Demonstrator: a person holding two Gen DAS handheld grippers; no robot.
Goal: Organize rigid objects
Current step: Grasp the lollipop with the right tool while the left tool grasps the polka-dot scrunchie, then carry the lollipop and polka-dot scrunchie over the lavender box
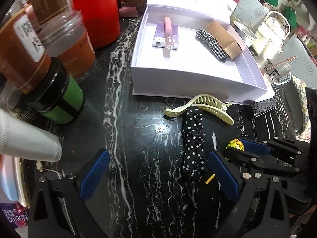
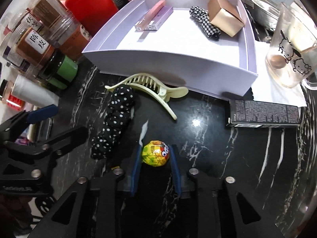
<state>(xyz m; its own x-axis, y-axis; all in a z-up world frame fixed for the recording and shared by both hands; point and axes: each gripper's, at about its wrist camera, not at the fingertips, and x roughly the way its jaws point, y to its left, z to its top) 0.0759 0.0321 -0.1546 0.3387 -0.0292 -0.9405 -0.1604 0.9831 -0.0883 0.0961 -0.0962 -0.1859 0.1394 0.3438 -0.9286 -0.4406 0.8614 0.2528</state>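
Right gripper (image 2: 156, 154) jaws pinch the yellow wrapped lollipop (image 2: 156, 153) on the marble counter (image 2: 218, 148); left gripper (image 1: 158, 170) jaws gape empty beside the polka-dot scrunchie (image 1: 193, 144). Round foil head could squirt out if lifted toward the white box (image 2: 178, 59), likely dropping near the cream hair claw (image 2: 150, 87)

Black marble countertop (image 2: 208, 138), white veins running through it, and the white tray box (image 2: 178, 67) sits at the back. Just in front of the box lies a cream hair claw (image 2: 150, 87), touching a polka-dot scrunchie (image 2: 113, 119). Near the box's right corner, a black carton (image 2: 263, 113) lies flat. Left of the box stands a green-labelled jar (image 2: 61, 71) with a red canister (image 2: 89, 6) behind it.
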